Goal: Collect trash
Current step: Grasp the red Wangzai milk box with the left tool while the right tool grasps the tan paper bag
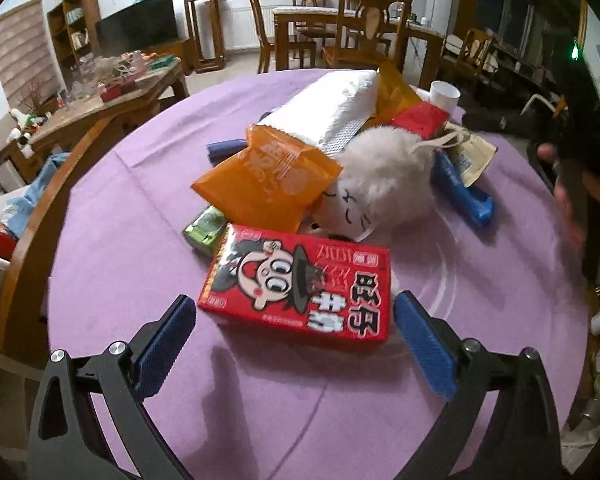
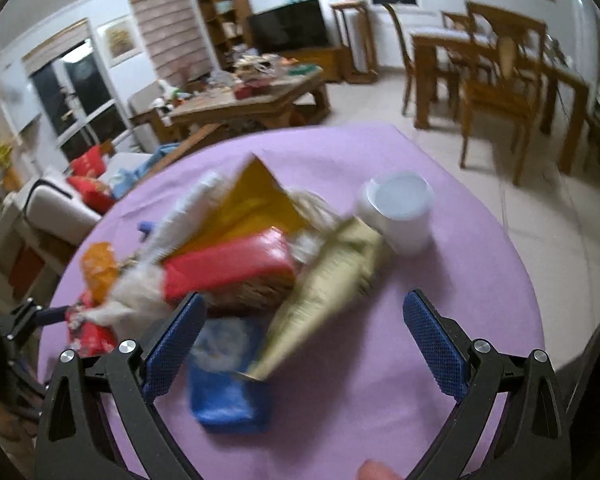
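A heap of trash lies on a round table under a purple cloth (image 1: 132, 216). Nearest my left gripper (image 1: 294, 312) is a red cartoon carton (image 1: 300, 284), lying between the wide-open blue pads without touching them. Behind it are an orange packet (image 1: 268, 176), a green packet (image 1: 206, 230), a white fluffy toy (image 1: 384, 172), a white padded envelope (image 1: 332, 108) and a blue pack (image 1: 460, 188). My right gripper (image 2: 300, 312) is open above a blue pack (image 2: 228, 380) and a beige pouch (image 2: 324, 292). A white cup (image 2: 400, 212) stands beyond.
A wooden chair back (image 1: 48, 216) curves along the table's left edge. A cluttered coffee table (image 2: 252, 96) and a sofa (image 2: 56, 212) stand to the left, dining chairs and a table (image 2: 500, 68) at the back right. A hand (image 1: 572, 208) shows at the right.
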A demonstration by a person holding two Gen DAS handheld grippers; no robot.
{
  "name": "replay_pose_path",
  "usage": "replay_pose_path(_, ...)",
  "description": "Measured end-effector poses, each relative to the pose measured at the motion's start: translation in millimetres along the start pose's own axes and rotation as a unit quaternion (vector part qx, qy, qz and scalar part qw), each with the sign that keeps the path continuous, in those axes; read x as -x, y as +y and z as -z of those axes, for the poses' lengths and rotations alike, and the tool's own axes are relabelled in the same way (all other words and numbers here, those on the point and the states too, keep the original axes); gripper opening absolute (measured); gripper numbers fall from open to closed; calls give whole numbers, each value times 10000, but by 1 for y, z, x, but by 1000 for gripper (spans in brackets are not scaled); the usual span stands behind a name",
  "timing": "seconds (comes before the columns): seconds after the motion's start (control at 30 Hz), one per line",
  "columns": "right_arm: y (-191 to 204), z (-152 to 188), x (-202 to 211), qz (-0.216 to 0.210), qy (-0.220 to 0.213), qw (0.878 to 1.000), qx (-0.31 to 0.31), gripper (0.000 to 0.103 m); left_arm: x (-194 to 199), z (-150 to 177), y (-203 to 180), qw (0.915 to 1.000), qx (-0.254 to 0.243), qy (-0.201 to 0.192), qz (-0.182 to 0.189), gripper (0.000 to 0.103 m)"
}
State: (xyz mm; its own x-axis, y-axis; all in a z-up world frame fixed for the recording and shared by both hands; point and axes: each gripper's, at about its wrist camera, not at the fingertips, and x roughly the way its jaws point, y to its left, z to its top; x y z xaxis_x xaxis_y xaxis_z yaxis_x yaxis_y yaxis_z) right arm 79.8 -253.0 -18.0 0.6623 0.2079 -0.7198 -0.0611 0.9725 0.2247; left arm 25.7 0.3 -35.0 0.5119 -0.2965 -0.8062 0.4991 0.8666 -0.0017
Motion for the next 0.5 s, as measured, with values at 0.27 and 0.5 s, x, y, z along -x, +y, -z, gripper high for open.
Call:
replay_pose_path(0.27,-17,14,-18,-297,307,9985,-340,38,-5,-1,-8,9999,-77,9,-83,90)
replay_pose_path(0.5,-17,27,10,-669,22,9972,-347,17,13,12,-4,9995,29,-247,200,90)
